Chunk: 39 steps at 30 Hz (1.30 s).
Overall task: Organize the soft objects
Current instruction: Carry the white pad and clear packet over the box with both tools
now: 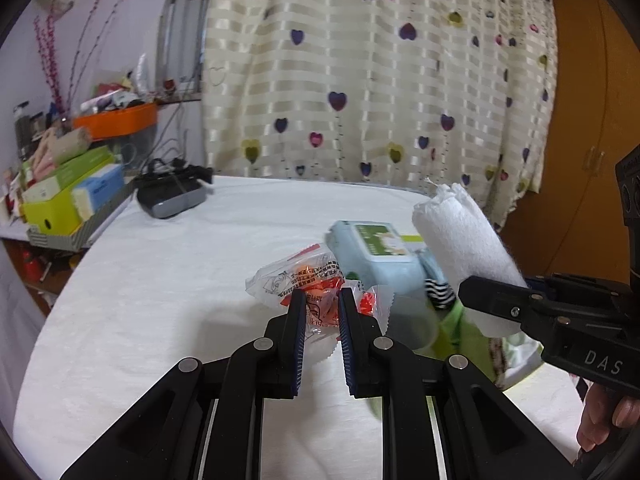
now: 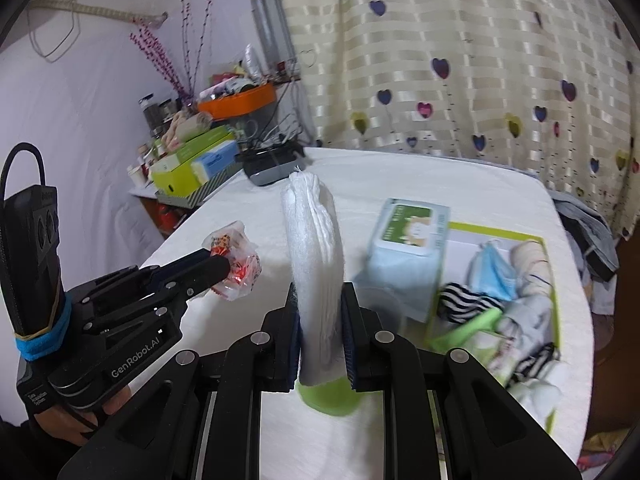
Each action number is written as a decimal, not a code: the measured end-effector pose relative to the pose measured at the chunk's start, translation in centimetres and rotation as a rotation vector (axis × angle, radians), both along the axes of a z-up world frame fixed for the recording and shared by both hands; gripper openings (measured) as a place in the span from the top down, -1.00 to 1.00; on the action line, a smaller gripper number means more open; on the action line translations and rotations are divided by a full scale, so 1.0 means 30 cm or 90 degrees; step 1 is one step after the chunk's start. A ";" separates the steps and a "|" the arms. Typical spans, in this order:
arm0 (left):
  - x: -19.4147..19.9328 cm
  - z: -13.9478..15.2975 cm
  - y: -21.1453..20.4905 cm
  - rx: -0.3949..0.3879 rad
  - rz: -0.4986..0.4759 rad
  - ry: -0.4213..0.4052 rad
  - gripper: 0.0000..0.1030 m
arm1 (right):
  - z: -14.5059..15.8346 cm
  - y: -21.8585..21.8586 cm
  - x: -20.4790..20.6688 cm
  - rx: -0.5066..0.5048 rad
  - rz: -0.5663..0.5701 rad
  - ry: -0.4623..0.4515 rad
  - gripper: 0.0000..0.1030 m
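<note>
A white table (image 2: 440, 184) spreads out beyond both pairs of fingers. Right of the right gripper (image 2: 320, 332) lies a green-edged tray (image 2: 546, 264) of socks and masks, a pack of wipes (image 2: 408, 236) at its far corner. That gripper pinches a folded white cloth (image 2: 316, 264) upright. The left gripper (image 1: 320, 328) pinches a crinkly snack packet (image 1: 316, 300) above the table.
</note>
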<state>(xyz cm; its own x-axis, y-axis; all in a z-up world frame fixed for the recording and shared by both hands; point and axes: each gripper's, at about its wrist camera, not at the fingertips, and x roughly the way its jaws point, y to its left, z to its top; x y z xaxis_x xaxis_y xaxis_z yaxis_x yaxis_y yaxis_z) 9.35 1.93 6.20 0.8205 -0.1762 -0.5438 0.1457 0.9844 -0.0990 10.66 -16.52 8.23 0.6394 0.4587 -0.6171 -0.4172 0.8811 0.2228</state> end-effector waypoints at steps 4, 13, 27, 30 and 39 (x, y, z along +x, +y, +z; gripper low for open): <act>0.003 0.002 -0.069 -0.002 -0.025 0.001 0.71 | 0.005 -0.080 -0.008 0.004 -0.026 -0.002 0.64; 0.017 0.017 -0.198 -0.033 -0.099 -0.013 0.71 | -0.004 -0.271 -0.007 0.023 -0.092 0.002 0.64; 0.118 -0.010 -0.386 -0.018 -0.155 0.019 0.71 | -0.075 -0.478 0.066 0.043 -0.158 0.029 0.64; 0.147 -0.029 -0.425 -0.011 -0.162 0.032 0.71 | -0.100 -0.498 0.097 0.028 -0.166 0.035 0.64; 0.263 -0.096 -0.523 0.012 -0.174 0.086 0.71 | -0.205 -0.518 0.172 -0.006 -0.175 0.084 0.64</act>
